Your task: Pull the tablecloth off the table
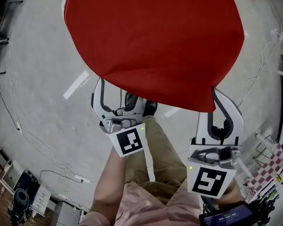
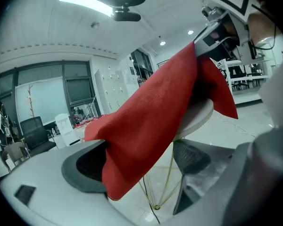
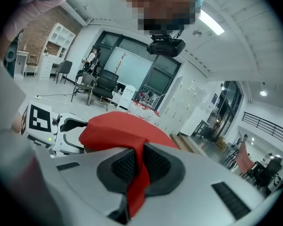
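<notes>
A red tablecloth [image 1: 155, 41] covers a round table, whose white top edge [image 2: 203, 115] shows under it in the left gripper view. At the cloth's near right corner my right gripper [image 1: 214, 95] is shut on the hem, and a strip of red fabric is pinched between its pads [image 3: 136, 166]. My left gripper [image 1: 114, 100] is at the near left edge with its jaws wide open. The cloth's hanging corner [image 2: 132, 164] drapes in front of the left pad [image 2: 82, 166], and the right pad [image 2: 191, 157] stands apart from it.
Thin yellowish table legs [image 2: 166, 187] stand under the top. Cables [image 1: 19, 121] trail over the grey floor, which bears a white tape strip [image 1: 76, 84]. A checkered cloth on a rack [image 1: 266, 171] is at the right. The person's shoe [image 1: 132, 100] is near the table.
</notes>
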The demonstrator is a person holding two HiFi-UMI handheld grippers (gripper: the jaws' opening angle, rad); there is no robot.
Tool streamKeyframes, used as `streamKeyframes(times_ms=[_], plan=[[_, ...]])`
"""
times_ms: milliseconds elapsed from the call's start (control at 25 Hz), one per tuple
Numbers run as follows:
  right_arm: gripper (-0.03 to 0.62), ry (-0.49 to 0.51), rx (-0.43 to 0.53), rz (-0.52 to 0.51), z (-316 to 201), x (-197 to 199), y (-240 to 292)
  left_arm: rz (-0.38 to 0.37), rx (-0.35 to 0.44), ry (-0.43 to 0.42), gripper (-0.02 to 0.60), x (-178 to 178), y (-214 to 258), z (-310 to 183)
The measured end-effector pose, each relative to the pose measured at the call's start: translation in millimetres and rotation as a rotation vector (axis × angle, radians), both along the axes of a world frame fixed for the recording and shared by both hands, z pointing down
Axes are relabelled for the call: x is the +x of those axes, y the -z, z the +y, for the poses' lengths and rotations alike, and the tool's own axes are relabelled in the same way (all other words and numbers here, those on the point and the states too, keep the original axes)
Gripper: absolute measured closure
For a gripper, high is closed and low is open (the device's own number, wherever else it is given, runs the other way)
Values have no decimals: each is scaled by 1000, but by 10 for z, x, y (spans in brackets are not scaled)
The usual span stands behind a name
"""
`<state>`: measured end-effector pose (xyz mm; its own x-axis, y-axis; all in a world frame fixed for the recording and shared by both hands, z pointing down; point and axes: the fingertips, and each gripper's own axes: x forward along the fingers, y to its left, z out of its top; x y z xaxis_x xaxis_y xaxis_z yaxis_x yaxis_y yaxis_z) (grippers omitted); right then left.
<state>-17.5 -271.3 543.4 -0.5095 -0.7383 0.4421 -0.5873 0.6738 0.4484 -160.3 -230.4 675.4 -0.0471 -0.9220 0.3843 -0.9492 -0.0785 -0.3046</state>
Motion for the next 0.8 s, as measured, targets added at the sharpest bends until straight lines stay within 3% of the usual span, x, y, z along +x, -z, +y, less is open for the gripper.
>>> streamKeyframes(times_ms=[280,400,800], plan=[[569,16,-18,-21,-28,33,9,-8,-51,-72,150,-4,31,-9],[569,7,-24,-29,-40,50,30,-52,-88,-126,150,-5,80,31],[569,-11,-39,-49,-2,91,150,-87,-47,-170,152,33,374,105]])
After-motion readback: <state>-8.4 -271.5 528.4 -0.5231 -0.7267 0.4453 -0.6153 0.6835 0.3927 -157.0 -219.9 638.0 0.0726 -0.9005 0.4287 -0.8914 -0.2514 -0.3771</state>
